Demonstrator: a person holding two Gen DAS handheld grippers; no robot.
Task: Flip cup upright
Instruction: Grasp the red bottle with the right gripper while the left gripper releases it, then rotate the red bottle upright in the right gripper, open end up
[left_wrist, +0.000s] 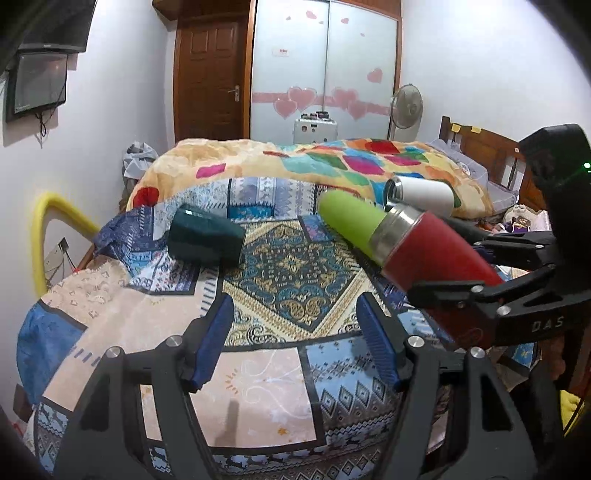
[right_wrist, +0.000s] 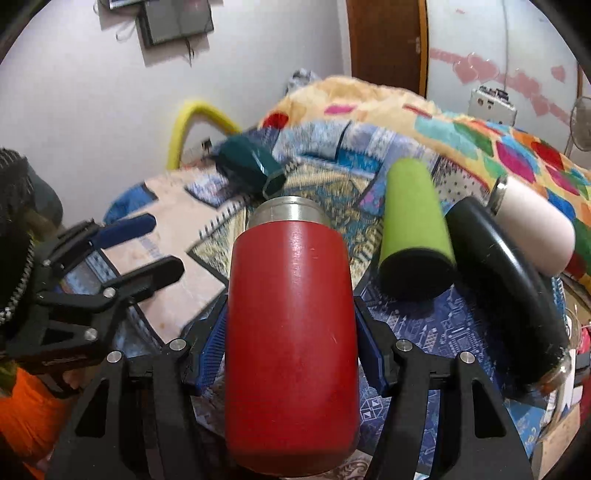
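My right gripper (right_wrist: 291, 339) is shut on a red cup (right_wrist: 291, 332) with a steel rim, held lying along the fingers, mouth pointing away, above the patterned bedspread (right_wrist: 177, 258). In the left wrist view the red cup (left_wrist: 436, 258) sits at the right in the right gripper (left_wrist: 465, 269), tilted with its mouth up-left. My left gripper (left_wrist: 295, 339) is open and empty over the bedspread (left_wrist: 258, 369); it also shows in the right wrist view (right_wrist: 147, 243).
A dark green cup (left_wrist: 207, 236) (right_wrist: 247, 166), a lime green cup (left_wrist: 351, 225) (right_wrist: 413, 229), a white cup (left_wrist: 421, 195) (right_wrist: 532, 229) and a black cup (right_wrist: 506, 284) lie on their sides. A colourful quilt (left_wrist: 332, 162) is heaped behind. A wooden headboard (left_wrist: 487, 151) stands at the right.
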